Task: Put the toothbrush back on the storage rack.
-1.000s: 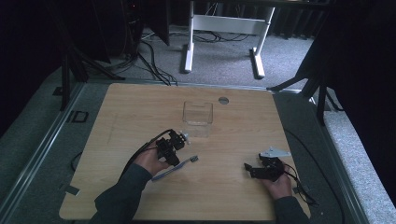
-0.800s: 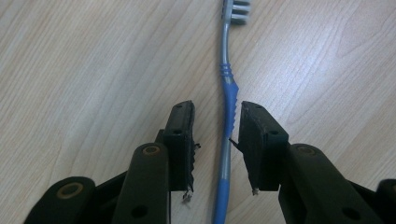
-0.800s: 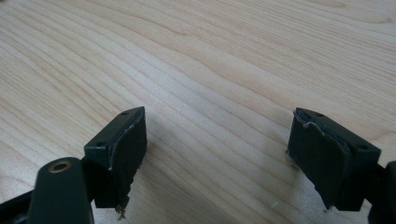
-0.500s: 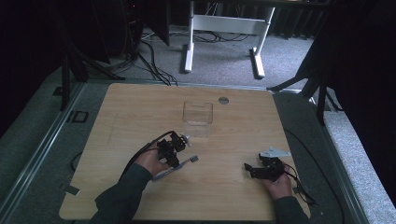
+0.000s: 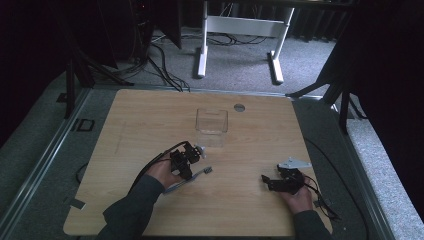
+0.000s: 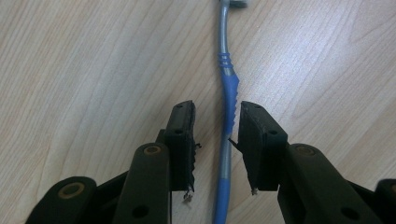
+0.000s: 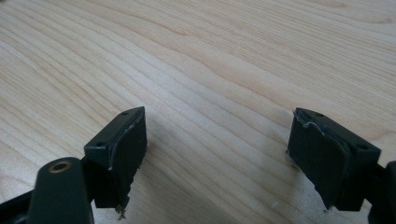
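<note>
Since the earlier frames the left gripper (image 6: 215, 140) has edged slightly further along the toothbrush (image 6: 229, 98), a slim blue and grey handle with ribbed grip lying flat on the pale wooden table (image 5: 150, 120). Dark grey carpet and white desk legs (image 5: 202, 45) lie beyond. Its jaws stand partly open, straddling the handle, the right pad touching it. The right gripper (image 7: 217, 154) rests wide open, holding nothing, well apart.
</note>
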